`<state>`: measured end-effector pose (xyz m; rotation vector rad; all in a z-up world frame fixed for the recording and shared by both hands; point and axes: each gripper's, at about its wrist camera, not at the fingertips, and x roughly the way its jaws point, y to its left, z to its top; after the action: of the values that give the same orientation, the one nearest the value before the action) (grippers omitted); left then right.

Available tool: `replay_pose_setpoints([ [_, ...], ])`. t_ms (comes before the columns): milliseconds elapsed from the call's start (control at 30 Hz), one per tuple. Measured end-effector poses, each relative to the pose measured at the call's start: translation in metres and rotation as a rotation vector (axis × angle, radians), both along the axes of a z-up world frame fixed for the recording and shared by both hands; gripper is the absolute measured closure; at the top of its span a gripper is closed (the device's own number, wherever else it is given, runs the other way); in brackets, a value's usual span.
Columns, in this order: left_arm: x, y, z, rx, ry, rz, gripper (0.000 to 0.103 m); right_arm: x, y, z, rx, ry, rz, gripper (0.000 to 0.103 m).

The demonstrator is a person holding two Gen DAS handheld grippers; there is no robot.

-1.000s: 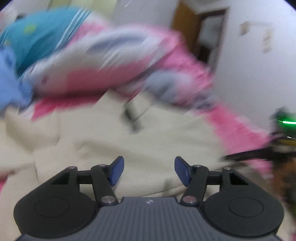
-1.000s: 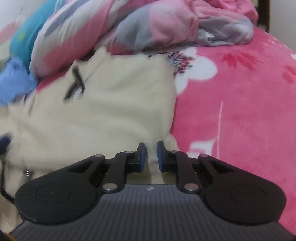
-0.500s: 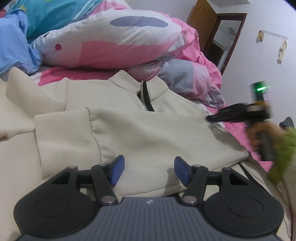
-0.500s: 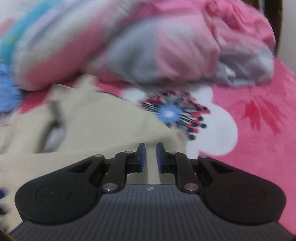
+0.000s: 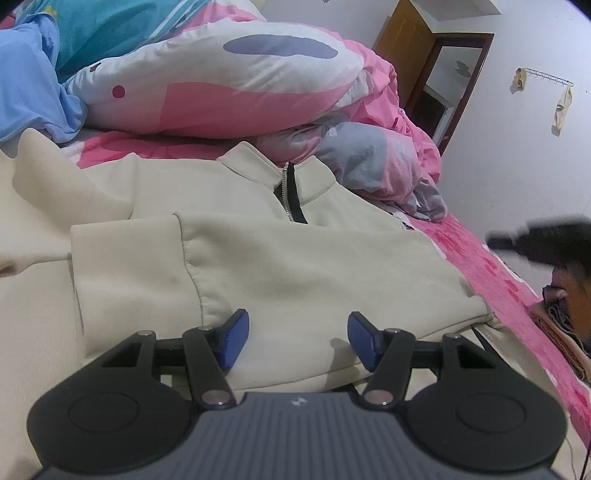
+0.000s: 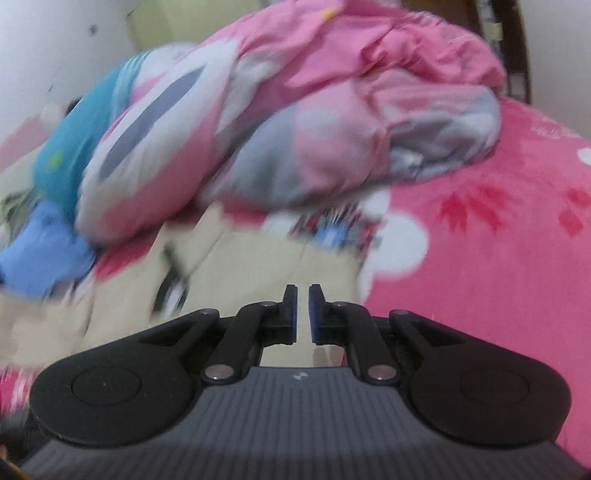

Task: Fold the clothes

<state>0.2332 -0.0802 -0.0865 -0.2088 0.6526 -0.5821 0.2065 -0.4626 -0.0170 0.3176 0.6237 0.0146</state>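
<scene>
A cream zip-collar sweatshirt (image 5: 295,266) lies flat on the pink bed, one sleeve (image 5: 129,258) folded across its chest. My left gripper (image 5: 297,336) hovers open just above its lower part, with nothing between the blue pads. In the left wrist view my right gripper (image 5: 535,240) shows as a dark blur in a hand at the right edge, off the garment. The right wrist view is blurred. There my right gripper (image 6: 303,310) is shut, holds nothing, and hangs over the sweatshirt (image 6: 240,266) near its right edge.
A bunched pink, white and grey duvet (image 5: 229,85) lies behind the collar, with a blue cloth (image 5: 29,85) and a teal pillow (image 5: 110,26) at far left. Pink floral bedsheet (image 6: 498,258) spreads to the right. A wooden door (image 5: 413,55) stands beyond.
The right gripper has lifted off the sweatshirt's right edge and drawn away to the right, its jaws slightly closer. The left view has steadied, with its gripper still open over the cloth.
</scene>
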Motion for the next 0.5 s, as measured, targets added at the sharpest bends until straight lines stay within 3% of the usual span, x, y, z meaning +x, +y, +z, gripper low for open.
replay_pose_setpoints([
  [133,-0.001,0.001,0.000,-0.002,0.001,0.001,0.042,-0.027,0.011,-0.051,-0.079,0.148,-0.051,0.097],
  [233,-0.001,0.005,0.000,-0.029,0.000,0.006,0.042,-0.052,0.021,-0.039,-0.053,0.092,-0.110,0.094],
  [367,0.000,0.013,0.001,-0.078,0.005,0.020,0.042,-0.088,0.054,-0.016,0.007,-0.042,-0.077,0.087],
  [433,-0.001,0.015,0.005,-0.083,0.005,0.031,0.042,-0.103,0.071,-0.014,0.031,-0.070,-0.066,0.079],
  [500,-0.006,0.018,0.014,-0.077,-0.005,0.059,0.041,-0.116,0.085,-0.016,0.061,-0.078,-0.061,0.078],
])
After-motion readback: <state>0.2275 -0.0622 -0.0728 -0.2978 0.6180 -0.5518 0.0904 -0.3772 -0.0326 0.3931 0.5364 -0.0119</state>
